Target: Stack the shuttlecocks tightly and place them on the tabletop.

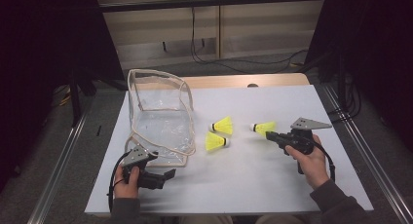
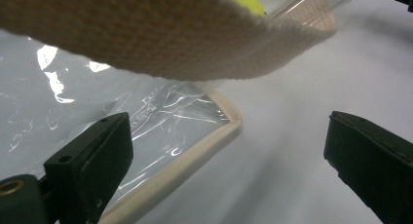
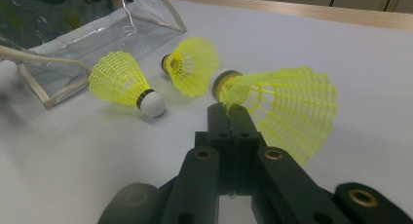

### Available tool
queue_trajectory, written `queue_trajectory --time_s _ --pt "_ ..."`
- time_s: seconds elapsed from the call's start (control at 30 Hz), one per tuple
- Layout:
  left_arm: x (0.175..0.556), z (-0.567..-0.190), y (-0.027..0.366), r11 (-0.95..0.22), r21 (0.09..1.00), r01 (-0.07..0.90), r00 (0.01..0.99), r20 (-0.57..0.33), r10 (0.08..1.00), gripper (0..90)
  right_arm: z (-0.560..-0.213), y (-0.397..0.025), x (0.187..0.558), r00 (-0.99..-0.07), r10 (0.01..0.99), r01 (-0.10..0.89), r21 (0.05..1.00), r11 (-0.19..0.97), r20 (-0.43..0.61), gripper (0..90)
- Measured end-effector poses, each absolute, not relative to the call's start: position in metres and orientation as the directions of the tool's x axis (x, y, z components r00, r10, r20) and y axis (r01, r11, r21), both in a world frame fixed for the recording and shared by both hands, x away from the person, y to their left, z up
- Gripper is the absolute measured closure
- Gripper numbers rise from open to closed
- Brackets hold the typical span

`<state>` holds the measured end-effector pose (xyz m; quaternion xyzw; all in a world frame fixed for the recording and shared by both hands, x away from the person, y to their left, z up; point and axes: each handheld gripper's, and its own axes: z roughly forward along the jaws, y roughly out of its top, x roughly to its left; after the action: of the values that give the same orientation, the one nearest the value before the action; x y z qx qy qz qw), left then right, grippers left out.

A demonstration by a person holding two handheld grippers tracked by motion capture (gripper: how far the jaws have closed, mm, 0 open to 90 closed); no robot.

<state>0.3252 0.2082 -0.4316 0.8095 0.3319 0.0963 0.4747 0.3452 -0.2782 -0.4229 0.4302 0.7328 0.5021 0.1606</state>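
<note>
Two grippers at work. Right gripper (image 1: pixel 269 134): jaws pressed together, pinching skirt edge of held shuttlecock (image 1: pixel 263 128), yellow, cork end pointing left toward table centre; in right gripper view (image 3: pixel 229 108) jaw tips meet at skirt (image 3: pixel 282 107) near the cork. Can't tell if shuttle is lifted or resting on white table (image 1: pixel 253 180). Left gripper (image 1: pixel 170 174): jaws spread wide, nothing between them, near front-left table edge, just in front of clear bag (image 1: pixel 160 121); in left gripper view (image 2: pixel 229 151) beige-trimmed bag corner (image 2: pixel 195 136) lies beside one jaw, beige strap (image 2: pixel 160 34) crossing overhead. Further out: 2 more yellow shuttlecocks mid-table, btwn bag and right gripper, close together, whether touching unclear. Rear shuttlecock (image 1: pixel 221 125), cork to left; front shuttlecock (image 1: pixel 215 142), white cork to right. Bag standing open at table's left, mouth toward person. Hands (image 1: pixel 311 160) gripping both handles.
</note>
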Motion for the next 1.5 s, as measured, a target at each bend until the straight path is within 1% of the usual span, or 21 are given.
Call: queue_trajectory --time_s 1.5 --pt "0.325 -0.431 0.208 -0.330 0.835 0.440 0.767 -0.158 0.622 3.9 -0.425 -0.265 0.360 -0.600 0.777 0.469 0.871 0.147 0.192 89.9"
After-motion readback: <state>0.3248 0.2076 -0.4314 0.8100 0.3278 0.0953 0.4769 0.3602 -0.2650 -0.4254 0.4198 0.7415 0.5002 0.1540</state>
